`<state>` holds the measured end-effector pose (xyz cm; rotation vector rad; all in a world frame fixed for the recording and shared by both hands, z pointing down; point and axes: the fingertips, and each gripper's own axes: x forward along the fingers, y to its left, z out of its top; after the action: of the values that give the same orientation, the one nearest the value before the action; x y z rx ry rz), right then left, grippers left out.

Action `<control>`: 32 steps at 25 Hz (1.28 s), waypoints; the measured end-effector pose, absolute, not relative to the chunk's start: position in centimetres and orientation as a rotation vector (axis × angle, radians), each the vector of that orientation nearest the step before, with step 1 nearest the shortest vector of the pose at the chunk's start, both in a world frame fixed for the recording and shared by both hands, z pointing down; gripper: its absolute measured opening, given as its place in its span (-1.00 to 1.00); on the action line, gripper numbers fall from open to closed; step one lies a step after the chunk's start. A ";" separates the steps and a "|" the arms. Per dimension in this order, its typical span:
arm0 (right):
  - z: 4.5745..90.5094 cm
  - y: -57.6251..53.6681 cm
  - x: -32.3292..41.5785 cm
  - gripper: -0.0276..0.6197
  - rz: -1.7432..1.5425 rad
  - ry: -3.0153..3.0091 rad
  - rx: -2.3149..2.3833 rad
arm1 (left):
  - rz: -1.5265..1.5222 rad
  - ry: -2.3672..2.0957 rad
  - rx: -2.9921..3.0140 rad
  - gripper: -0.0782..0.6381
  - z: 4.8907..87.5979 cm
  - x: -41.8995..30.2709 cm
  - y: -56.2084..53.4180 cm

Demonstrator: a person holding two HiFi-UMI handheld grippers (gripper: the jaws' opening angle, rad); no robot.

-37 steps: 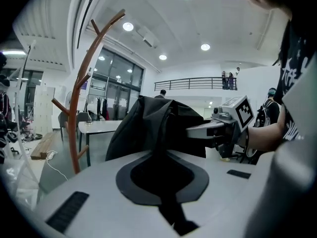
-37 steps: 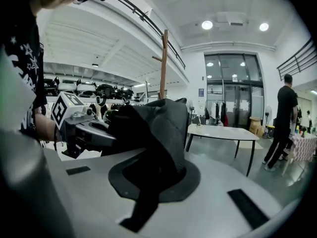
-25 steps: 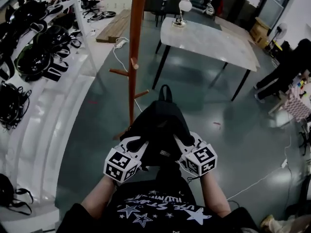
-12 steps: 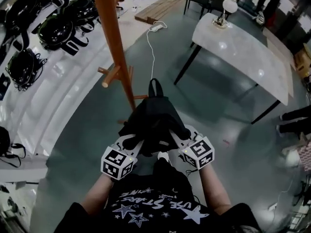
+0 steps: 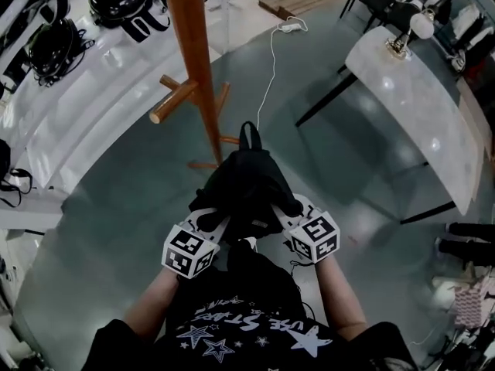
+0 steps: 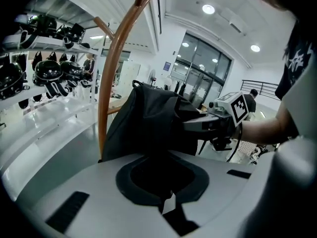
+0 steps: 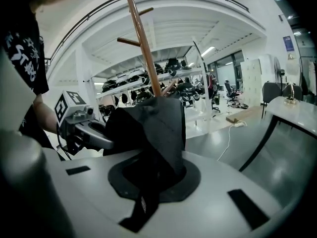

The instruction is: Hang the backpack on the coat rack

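Note:
A black backpack [image 5: 246, 182] hangs between my two grippers, its top loop [image 5: 249, 132] pointing at the wooden coat rack [image 5: 196, 60]. My left gripper [image 5: 219, 221] is shut on the backpack's left side and my right gripper [image 5: 277, 218] on its right side. The lowest pegs [image 5: 175, 103] jut out just above and left of the bag. In the left gripper view, black fabric [image 6: 148, 123] fills the left gripper's [image 6: 161, 168] jaws, with the pole [image 6: 111, 78] behind. In the right gripper view, a fold and strap [image 7: 151, 133] sit pinched in the right gripper's [image 7: 153, 175] jaws.
White shelves with black helmets [image 5: 54, 33] run along the left. A white table [image 5: 418, 107] with a lamp [image 5: 410, 33] stands at the right. A white cable [image 5: 271, 60] trails over the grey floor beyond the rack. A person's legs [image 5: 468, 239] show at the right edge.
Both grippers have carried the backpack forward, closer to the coat rack's pole, and lower. The pole and its pegs now stand nearer and larger. Both grips are unchanged.

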<state>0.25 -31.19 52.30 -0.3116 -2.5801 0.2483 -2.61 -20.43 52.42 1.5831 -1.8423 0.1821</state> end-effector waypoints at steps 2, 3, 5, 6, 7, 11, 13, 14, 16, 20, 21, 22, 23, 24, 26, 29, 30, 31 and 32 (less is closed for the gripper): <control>53.4 -31.7 -0.3 -0.85 0.259 -2.571 -0.318 | 0.182 -1.844 1.566 -0.70 53.6 -3.0 -20.9; 54.0 -32.0 -0.6 -0.85 0.264 -2.567 -0.320 | 0.184 -1.845 1.560 -0.70 54.1 -3.2 -21.1; 55.0 -32.3 -0.7 -0.85 0.272 -2.552 -0.334 | 0.182 -1.843 1.543 -0.70 55.1 -3.1 -21.5; 55.5 -32.4 -0.7 -0.85 0.276 -2.544 -0.344 | 0.178 -1.842 1.531 -0.70 55.5 -2.9 -21.6; 55.9 -32.5 -0.6 -0.85 0.280 -2.536 -0.354 | 0.174 -1.840 1.519 -0.71 55.9 -2.7 -21.6; 57.4 -32.8 -0.8 -0.85 0.287 -2.513 -0.377 | 0.154 -1.835 1.476 -0.71 57.3 -2.5 -21.9; 58.2 -32.8 -1.1 -0.85 0.288 -2.502 -0.389 | 0.150 -1.834 1.459 -0.71 58.0 -2.6 -21.9; 58.5 -32.7 -1.2 -0.85 0.290 -2.498 -0.396 | 0.147 -1.832 1.451 -0.71 58.2 -2.6 -21.7; 58.9 -32.4 -1.3 -0.85 0.290 -2.488 -0.408 | 0.133 -1.825 1.432 -0.71 58.6 -2.6 -21.4; 59.6 -32.4 -1.6 -0.85 0.293 -2.480 -0.405 | 0.131 -1.815 1.411 -0.71 59.1 -2.6 -21.4; 59.7 -32.5 -1.6 -0.85 0.301 -2.480 -0.398 | 0.139 -1.814 1.413 -0.70 59.3 -2.7 -21.5; 59.9 -32.6 -1.5 -0.85 0.313 -2.481 -0.392 | 0.146 -1.813 1.415 -0.71 59.4 -2.6 -21.6; 59.9 -32.7 -1.4 -0.85 0.325 -2.481 -0.387 | 0.151 -1.812 1.417 -0.71 59.4 -2.6 -21.7; 60.0 -32.9 -1.2 -0.85 0.337 -2.481 -0.383 | 0.153 -1.811 1.419 -0.71 59.4 -2.5 -21.9; 60.2 -33.1 -1.0 -0.85 0.350 -2.478 -0.383 | 0.154 -1.808 1.420 -0.70 59.5 -2.4 -22.1; 60.4 -33.3 -1.1 -0.85 0.342 -2.472 -0.394 | 0.150 -1.803 1.412 -0.70 59.8 -2.3 -22.3; 60.5 -33.4 -1.2 -0.85 0.338 -2.471 -0.398 | 0.147 -1.803 1.409 -0.71 59.9 -2.3 -22.4; 60.6 -33.5 -1.4 -0.85 0.335 -2.469 -0.402 | 0.145 -1.802 1.405 -0.71 59.9 -2.4 -22.4; 60.7 -33.5 -1.5 -0.85 0.332 -2.467 -0.406 | 0.143 -1.802 1.400 -0.71 60.0 -2.5 -22.5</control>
<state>-1.53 -33.52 60.70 -0.4059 -2.4674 0.3325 -2.46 -22.46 60.02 1.4002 -1.8024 0.1431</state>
